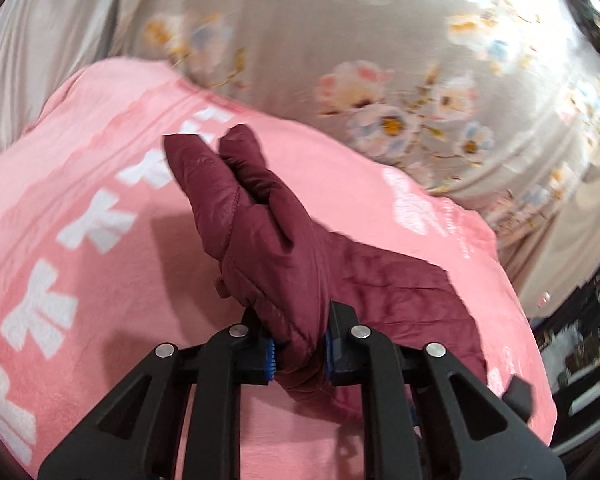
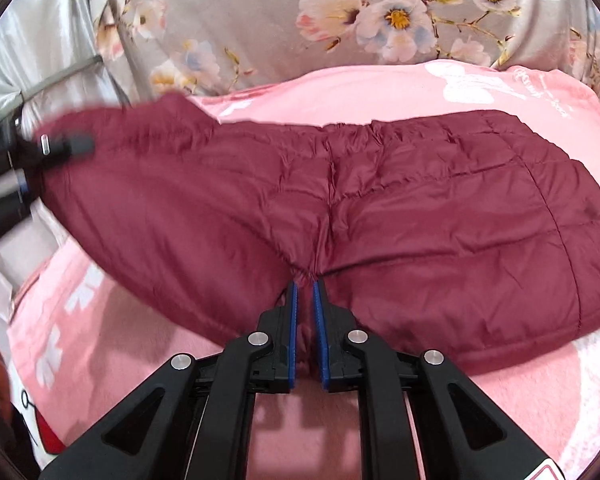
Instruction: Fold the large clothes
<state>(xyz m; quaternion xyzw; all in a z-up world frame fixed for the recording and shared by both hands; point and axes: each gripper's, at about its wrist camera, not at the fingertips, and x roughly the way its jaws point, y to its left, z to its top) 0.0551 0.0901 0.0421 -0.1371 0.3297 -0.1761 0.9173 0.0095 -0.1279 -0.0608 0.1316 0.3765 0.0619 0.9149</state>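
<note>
While both tongs (image 1: 300, 354) (image 2: 305, 336) pinch the maroon jacket's (image 2: 420, 208) edges, pink blanket (image 2: 140, 340) lies open around it.

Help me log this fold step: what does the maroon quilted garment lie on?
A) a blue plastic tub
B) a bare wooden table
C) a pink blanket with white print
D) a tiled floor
C: the maroon garment spreads across the pink blanket, whose white print shows beside it, over a floral sheet.

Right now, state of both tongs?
Left tongs: shut on a bunched fold of the maroon quilted jacket.
Right tongs: shut on the jacket's gathered fabric, pinched at its near edge.
</note>
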